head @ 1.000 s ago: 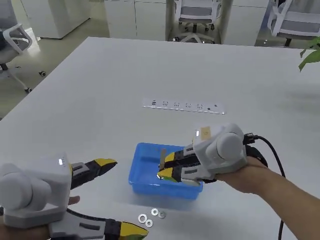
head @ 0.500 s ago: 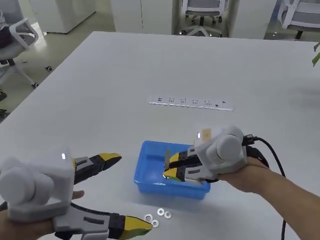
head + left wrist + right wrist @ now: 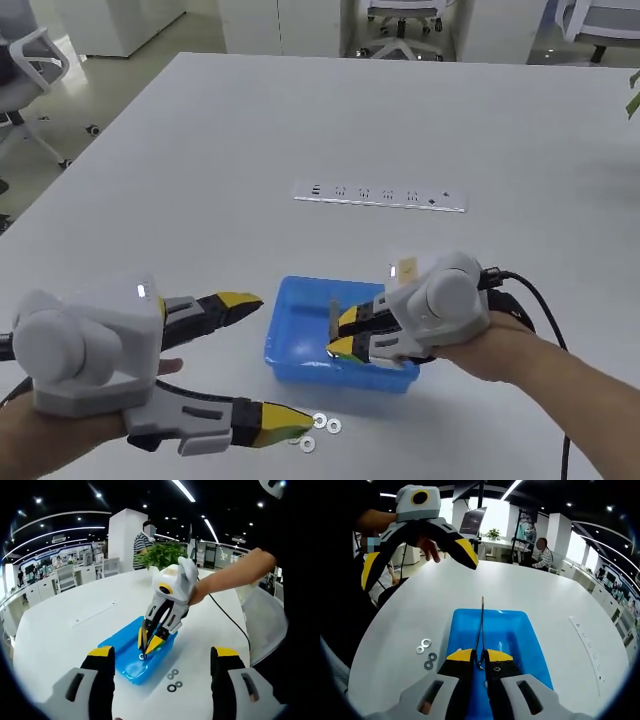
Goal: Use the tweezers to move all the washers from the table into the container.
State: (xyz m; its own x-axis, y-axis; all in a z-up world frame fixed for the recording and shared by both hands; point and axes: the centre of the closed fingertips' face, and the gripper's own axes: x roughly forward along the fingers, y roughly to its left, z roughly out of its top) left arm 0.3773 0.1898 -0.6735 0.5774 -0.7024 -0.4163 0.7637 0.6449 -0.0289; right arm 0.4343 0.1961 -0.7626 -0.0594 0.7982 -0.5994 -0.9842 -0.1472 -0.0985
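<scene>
Over the shallow blue container [image 3: 288, 305] my right gripper [image 3: 342, 333] is shut on thin metal tweezers [image 3: 333, 311], which point out over the tray floor [image 3: 482, 615]. Several small steel washers [image 3: 327, 426] lie on the white table just in front of the container; in the right gripper view these washers [image 3: 426, 650] sit left of the tray. A tiny ring [image 3: 496, 669] lies on the tray floor by the jaws. My left gripper [image 3: 265, 362] stands wide open left of the container, its lower finger [image 3: 270, 424] next to the washers. It holds nothing.
A white power strip [image 3: 380, 195] lies on the table beyond the container. A black cable [image 3: 530, 300] trails from the right gripper. Office chairs [image 3: 400, 20] stand past the table's far edge. A person's hands hold both grippers.
My left gripper has moved right and forward, closer to the container and the washers. The right gripper has stayed over the tray with the tweezers.
</scene>
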